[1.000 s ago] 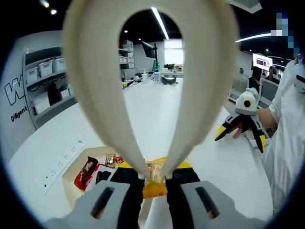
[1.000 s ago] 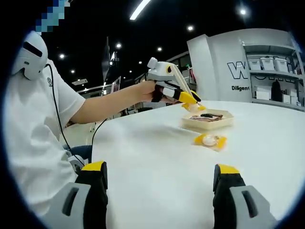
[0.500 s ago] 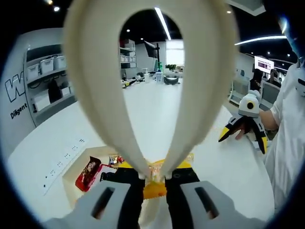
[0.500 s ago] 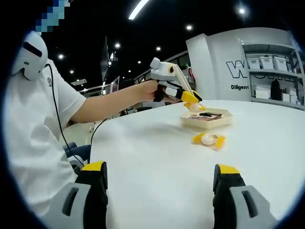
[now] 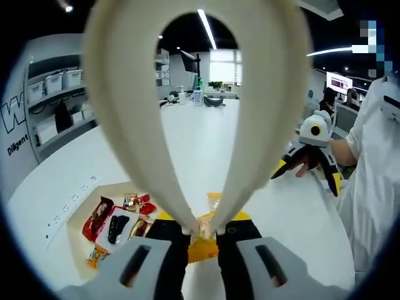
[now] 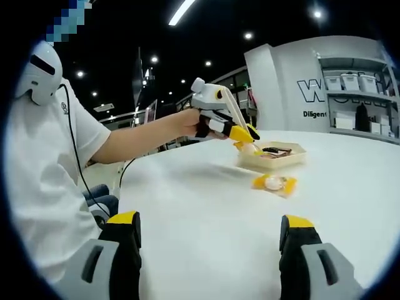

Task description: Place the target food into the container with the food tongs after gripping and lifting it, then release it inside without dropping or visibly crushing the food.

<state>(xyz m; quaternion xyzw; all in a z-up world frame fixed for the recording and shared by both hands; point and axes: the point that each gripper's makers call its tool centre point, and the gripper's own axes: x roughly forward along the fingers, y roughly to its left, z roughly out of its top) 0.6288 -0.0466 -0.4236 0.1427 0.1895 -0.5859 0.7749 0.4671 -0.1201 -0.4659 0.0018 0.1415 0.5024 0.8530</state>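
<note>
Lowered since a second ago, the left gripper (image 6: 240, 132) squeezes cream food tongs (image 5: 199, 112), whose tips pinch a yellow-wrapped candy (image 5: 202, 226) just beside the tray (image 6: 294, 150) of snacks on the white surface (image 6: 206, 206). A second wrapped candy (image 6: 274, 182) lies near the tray. The right gripper (image 6: 209, 247) hangs open, well apart from the tray.

your tongs (image 5: 199, 94) look like smooth matt cream plastic; the snack (image 5: 202, 226) they hold has a glossy wrapper, and the worktop (image 6: 206, 212) under you is smooth, faintly shiny white.
</note>
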